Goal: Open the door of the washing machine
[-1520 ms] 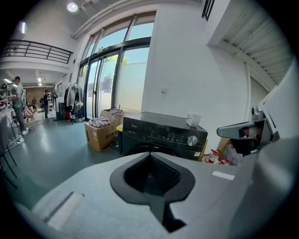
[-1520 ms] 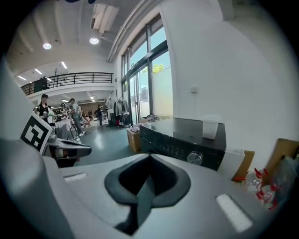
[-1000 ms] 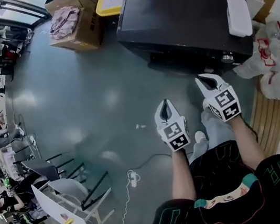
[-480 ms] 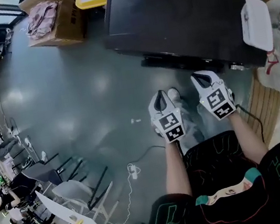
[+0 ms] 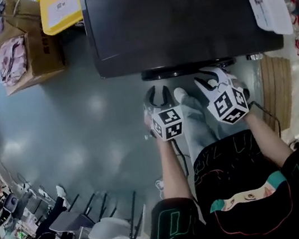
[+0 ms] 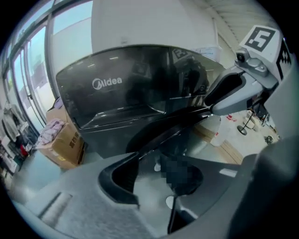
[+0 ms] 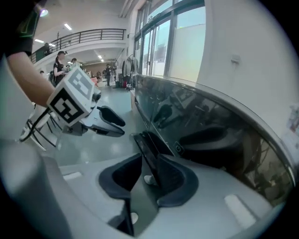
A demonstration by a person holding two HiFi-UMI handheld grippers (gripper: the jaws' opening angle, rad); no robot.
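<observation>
The black washing machine [image 5: 177, 15] fills the top of the head view, and its round door rim [image 5: 186, 69] juts out below the front edge. My left gripper [image 5: 157, 93] hangs just below the rim's left part. Its jaws are opening, with only floor in the gap. My right gripper [image 5: 210, 77] is at the rim's right part, jaws also opening. In the right gripper view the door's dark edge [image 7: 148, 156] runs through the gap of the right gripper [image 7: 147, 179]; I cannot tell whether the pads touch it. In the left gripper view the machine front [image 6: 117, 100] stands behind the left gripper [image 6: 156, 175].
A white flat container [image 5: 268, 2] lies on the machine's top right. A yellow-lidded box [image 5: 60, 9] and cardboard boxes [image 5: 30, 51] stand left of the machine. A wooden pallet [image 5: 279, 83] lies to the right. Chairs [image 5: 93, 222] stand at the lower left. The person's legs are under the grippers.
Both grippers have dropped and moved in toward the machine's front and door rim. Their jaws, shut before, now stand apart. The head has come over the machine.
</observation>
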